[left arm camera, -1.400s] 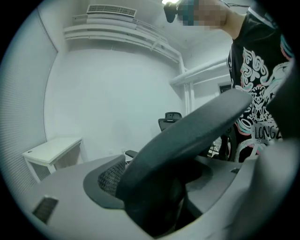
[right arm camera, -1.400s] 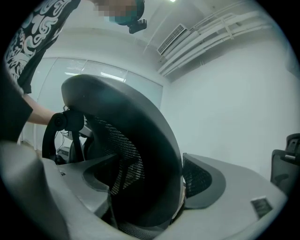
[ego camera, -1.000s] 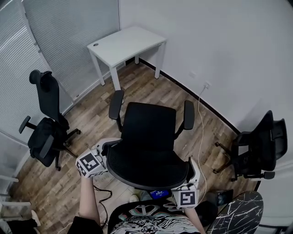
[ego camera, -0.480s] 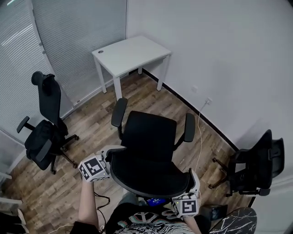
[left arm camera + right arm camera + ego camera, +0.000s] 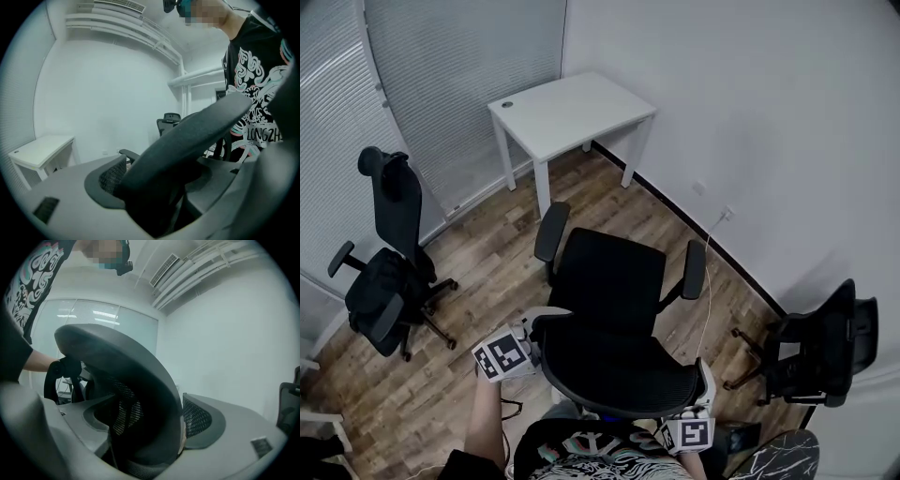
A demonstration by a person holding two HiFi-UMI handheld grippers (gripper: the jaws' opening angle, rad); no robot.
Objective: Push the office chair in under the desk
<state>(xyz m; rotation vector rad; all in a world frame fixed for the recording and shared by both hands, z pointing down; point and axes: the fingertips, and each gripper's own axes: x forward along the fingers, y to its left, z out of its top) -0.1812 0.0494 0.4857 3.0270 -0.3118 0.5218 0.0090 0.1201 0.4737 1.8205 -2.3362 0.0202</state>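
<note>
The black office chair (image 5: 609,279) stands on the wood floor with its seat facing the white desk (image 5: 567,112) in the far corner. A stretch of floor lies between them. My left gripper (image 5: 530,345) is shut on the left edge of the chair's curved backrest (image 5: 614,367), and my right gripper (image 5: 701,386) is shut on its right edge. In the left gripper view the backrest rim (image 5: 197,126) runs between the jaws of the left gripper (image 5: 154,187). In the right gripper view the rim (image 5: 126,362) fills the gap of the right gripper (image 5: 150,427), against the mesh pad.
A second black chair (image 5: 384,272) stands at the left by the blinds (image 5: 441,75). A third chair (image 5: 811,352) is at the right by the white wall. A cable (image 5: 710,272) hangs from a wall socket (image 5: 728,214) down to the floor.
The chair has rolled a little way towards the desk, with both grippers following on its backrest. The grip on both edges looks the same.
</note>
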